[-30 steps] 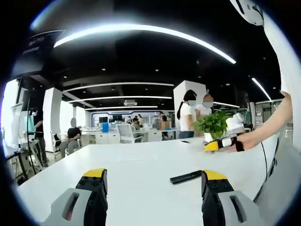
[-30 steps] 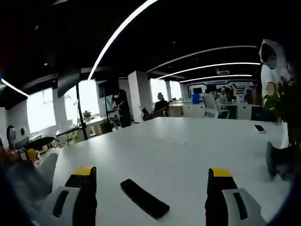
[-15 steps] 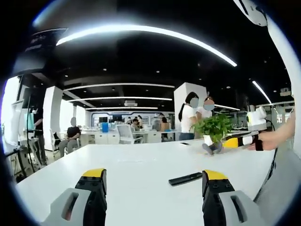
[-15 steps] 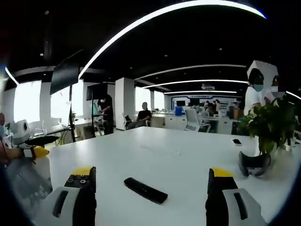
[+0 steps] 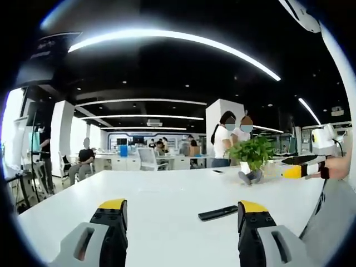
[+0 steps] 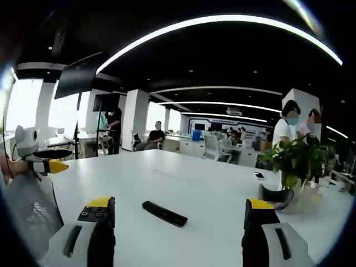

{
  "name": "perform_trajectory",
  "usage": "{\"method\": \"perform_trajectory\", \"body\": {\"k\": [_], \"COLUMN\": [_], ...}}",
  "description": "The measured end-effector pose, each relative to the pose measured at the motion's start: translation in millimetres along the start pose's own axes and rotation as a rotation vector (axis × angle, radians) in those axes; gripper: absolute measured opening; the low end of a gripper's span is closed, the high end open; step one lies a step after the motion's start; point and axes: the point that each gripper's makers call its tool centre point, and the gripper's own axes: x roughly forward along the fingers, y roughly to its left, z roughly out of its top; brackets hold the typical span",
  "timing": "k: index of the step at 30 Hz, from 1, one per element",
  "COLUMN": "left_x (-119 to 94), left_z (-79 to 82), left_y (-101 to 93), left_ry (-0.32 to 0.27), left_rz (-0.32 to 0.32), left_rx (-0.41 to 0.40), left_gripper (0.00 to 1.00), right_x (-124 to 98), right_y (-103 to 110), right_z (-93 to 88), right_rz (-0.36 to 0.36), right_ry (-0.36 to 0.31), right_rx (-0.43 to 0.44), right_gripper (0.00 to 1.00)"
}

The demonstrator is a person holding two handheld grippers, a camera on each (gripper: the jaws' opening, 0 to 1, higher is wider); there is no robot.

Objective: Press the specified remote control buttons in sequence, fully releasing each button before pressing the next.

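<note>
Both tongs, left [image 5: 182,222] and right [image 6: 179,221], gape empty above the tabletop [image 6: 211,189]. Remote [image 6: 164,213] lies near the plant [image 6: 297,161]. Risk: a jaw tip skids the remote instead of pressing.

**A:** What do the tools look like?

**B:** The left gripper [image 5: 182,222] has two black jaws capped with yellow tips, each backed by a light grey shell with a dark oval slot. The right gripper [image 6: 179,219] is built the same; small screws show on its left jaw just below the yellow cap.

**A:** Seen from the other side?

**B:** Each appears as a yellow-tipped black jaw with a white housing above, next to the person's hand [image 6: 12,168].
</note>
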Motion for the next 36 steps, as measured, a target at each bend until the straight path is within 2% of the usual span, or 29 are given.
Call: {"method": "perform_trajectory", "body": {"k": [2,5,8,15,19,24,30,36], "left_x": [0,-1,-2,-2,-3,-3,-4,-4], "left_z": [-0.6,1.2,3.1,-0.9,0.7,0.3,2.2,-4.2], "left_y": [0.4,1.0,1.9,0.6,1.8,2.0,3.3,8.1], "left_ry": [0.001,-0.009,-0.019,0.01,0.005,0.014,0.009,0.019], "left_rz": [0.0,0.006,0.013,0.018,0.031,0.036,0.044,0.049], "left_rx": [-0.002,0.01,0.007,0.008,0.0,-0.009,-0.018,-0.016], "left_gripper": [0.84,0.83,0.83,0.8,0.8,0.81,0.81,0.81], "right_x": [-4,-11,-12,-11,-11,-15,-18,-21], "right_y": [2,0,-1,1,2,-2,-5,-12], "right_z": [-2.6,-1.6,-13.9,-20.7,-26.9,-23.1,-24.7,-25.6], "right_rz": [0.007,-0.015,-0.006,0.012,0.024,0.012,0.002,-0.018], "right_ry": [0.024,0.004,0.043,0.068,0.097,0.07,0.068,0.058], "right_rx": [-0.009,-0.014,-0.042,-0.022,0.021,0.065,0.137,0.19], "right_gripper": [0.97,0.97,0.96,0.92,0.94,0.91,0.91,0.91]}}
